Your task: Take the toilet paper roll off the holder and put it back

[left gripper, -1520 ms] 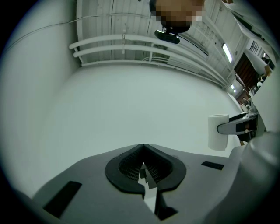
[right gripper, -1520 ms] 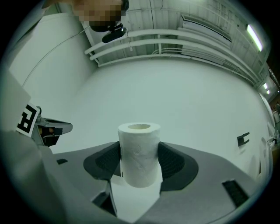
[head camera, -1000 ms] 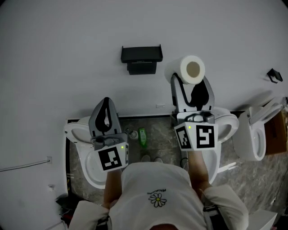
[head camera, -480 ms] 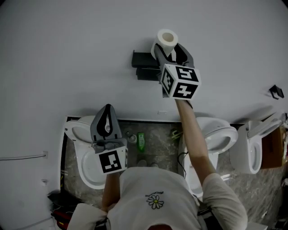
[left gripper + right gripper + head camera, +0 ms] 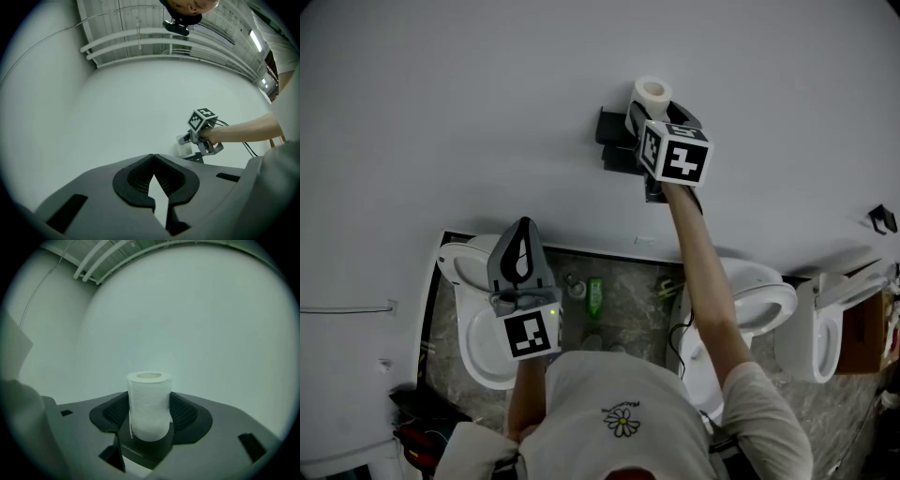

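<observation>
My R gripper (image 5: 662, 116) grips the roll (image 5: 149, 404) upright, core axis vertical, directly over the holder (image 5: 614, 141); contact w/ it unclear. L gripper (image 5: 153, 165) clenched, empty, well away below.

We see a green bottle (image 5: 596, 293) standing on the marbled floor (image 5: 630, 272) between the left toilet (image 5: 473, 349) and the middle toilet (image 5: 766, 294).

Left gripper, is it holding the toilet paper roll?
No, the left gripper is shut, its jaws meeting at the tips with nothing between them.
</observation>
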A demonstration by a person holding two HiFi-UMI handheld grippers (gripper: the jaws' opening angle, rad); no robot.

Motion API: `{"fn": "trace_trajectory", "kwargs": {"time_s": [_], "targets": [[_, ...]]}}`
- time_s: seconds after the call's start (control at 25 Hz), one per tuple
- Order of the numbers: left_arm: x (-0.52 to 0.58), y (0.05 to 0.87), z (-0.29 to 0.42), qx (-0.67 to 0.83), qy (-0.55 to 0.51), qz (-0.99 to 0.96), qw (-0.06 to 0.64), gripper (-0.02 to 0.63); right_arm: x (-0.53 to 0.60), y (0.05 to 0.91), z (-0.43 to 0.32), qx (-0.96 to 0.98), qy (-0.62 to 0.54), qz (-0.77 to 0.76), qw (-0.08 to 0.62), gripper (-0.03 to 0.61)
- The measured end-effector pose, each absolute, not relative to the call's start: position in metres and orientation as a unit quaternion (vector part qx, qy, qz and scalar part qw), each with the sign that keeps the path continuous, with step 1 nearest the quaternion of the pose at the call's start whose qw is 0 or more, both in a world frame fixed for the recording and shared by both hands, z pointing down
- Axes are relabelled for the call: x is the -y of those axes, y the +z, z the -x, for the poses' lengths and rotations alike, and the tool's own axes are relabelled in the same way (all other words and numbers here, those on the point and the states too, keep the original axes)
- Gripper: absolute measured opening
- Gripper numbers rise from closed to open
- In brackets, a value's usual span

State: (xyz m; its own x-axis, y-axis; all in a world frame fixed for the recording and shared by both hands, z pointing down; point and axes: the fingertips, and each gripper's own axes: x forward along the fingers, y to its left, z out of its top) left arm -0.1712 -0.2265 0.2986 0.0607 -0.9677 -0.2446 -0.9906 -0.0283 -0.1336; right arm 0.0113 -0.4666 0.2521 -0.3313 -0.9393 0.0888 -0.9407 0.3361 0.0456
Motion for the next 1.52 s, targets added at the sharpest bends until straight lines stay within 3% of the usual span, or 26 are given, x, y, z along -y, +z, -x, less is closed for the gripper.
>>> {"fn": "trace_trajectory", "kwargs": {"time_s": [0.48,1.52], "targets": [[0.235,0.309,0.169,-0.682,0.032,0.72,0.129,0.018,0.485,0.278,-0.01,0.81,0.034,-0.578,0.097,0.275],[0.233,0.304,0.17,-0.678,0.041,0.722,0.135,0.018,0.481,0.259,-0.01,0.811,0.004,-0.584,0.042,0.282]]}}
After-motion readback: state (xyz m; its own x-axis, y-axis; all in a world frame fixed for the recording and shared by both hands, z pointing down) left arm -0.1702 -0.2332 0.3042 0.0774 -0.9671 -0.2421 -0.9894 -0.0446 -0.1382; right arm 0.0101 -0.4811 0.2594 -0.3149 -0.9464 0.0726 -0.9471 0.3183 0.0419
